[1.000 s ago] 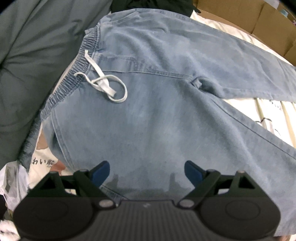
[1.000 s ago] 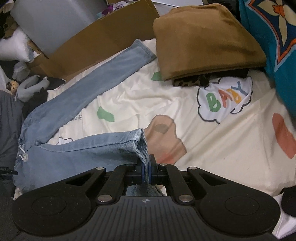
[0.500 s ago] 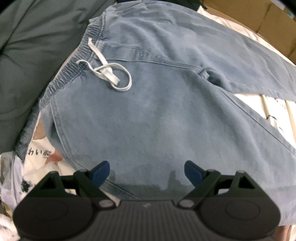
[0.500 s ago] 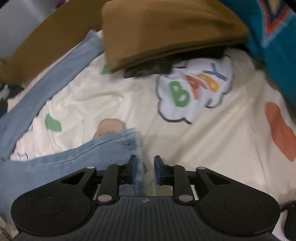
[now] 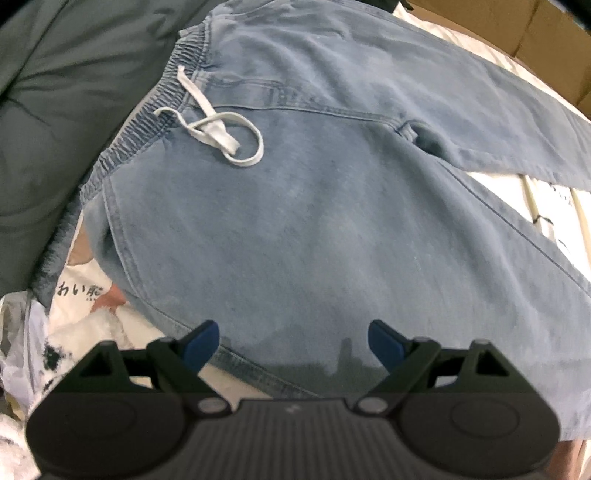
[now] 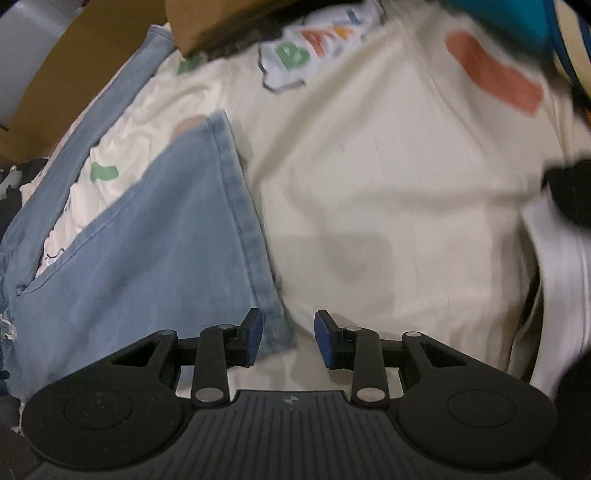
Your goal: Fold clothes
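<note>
Two grippers under my control, one garment, listed as seen.

1. Jeans (image 5: 332, 206), light blue denim, lying spread on a cream printed bedsheet (image 6: 388, 177). My left wrist view shows the upper part: gathered elastic waistband (image 5: 147, 122) toward the left, a white drawstring (image 5: 221, 136) looped loosely over the front, and one leg (image 5: 498, 122) running off to the right. My right wrist view shows the other leg laid flat, its stitched hem (image 6: 240, 206) running from upper middle down toward my fingers.

2. Left gripper (image 5: 291, 341): fingers spread wide, blue pads well apart, nothing between them. I have it pointed steeply down over the denim below the waistband; the pads grasp no cloth.

3. Right gripper (image 6: 288, 338): jaws opening, moderately apart. The lower corner of the hem lies just beside the left-hand pad (image 6: 255, 332) and partly in the gap; I see neither pad pressing on it, so I count the cloth as released. The view is blurred, so I cannot tell whether that pad still brushes the fabric.

4. Surroundings: dark grey quilted fabric (image 5: 55, 110) at the left of the waistband; brown cardboard (image 6: 74, 81) beyond the far leg; a folded brown garment (image 6: 199, 22) at the sheet's top edge; a white cloud-shaped patch (image 6: 295, 55) with coloured letters and an orange blotch (image 6: 495, 74) printed on the sheet; teal fabric (image 6: 517, 18) at upper right.
</note>
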Demonstrator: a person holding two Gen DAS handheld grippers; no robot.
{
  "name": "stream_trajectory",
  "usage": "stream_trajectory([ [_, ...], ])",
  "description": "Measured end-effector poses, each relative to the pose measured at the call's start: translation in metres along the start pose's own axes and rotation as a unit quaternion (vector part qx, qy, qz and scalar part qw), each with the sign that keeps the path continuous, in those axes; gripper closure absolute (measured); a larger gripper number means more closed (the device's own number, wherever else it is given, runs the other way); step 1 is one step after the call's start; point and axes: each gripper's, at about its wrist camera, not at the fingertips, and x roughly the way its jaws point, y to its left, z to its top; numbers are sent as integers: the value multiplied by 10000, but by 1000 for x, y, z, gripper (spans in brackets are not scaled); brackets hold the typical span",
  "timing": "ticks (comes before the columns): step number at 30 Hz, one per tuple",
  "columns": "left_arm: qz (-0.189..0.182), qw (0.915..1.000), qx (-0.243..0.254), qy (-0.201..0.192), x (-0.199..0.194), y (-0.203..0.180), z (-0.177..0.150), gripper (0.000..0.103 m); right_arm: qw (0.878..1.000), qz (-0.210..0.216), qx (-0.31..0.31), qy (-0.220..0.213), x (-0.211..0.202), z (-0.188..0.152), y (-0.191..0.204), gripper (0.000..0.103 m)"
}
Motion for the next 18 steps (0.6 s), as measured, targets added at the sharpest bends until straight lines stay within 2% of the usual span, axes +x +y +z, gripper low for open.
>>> stream_trajectory([
  [4,54,10000,13,-47,-4,4,0,13,9997,86,238,58,3,-13,-3,66],
  [8,78,10000,-46,-40,-7,6,-1,13,9986,187,494,95,12,-19,-6,59],
  [11,80,10000,-48,-19,-8,5,-3,13,9970,318,704,-17,18,-19,-7,57],
  [15,77,9999,-85,67,-3,6,-5,13,9933,518,1024,-154,22,-17,-8,57],
  [18,67,9999,-96,114,-1,4,-7,13,9912,678,1129,-104,19,-14,-10,61],
])
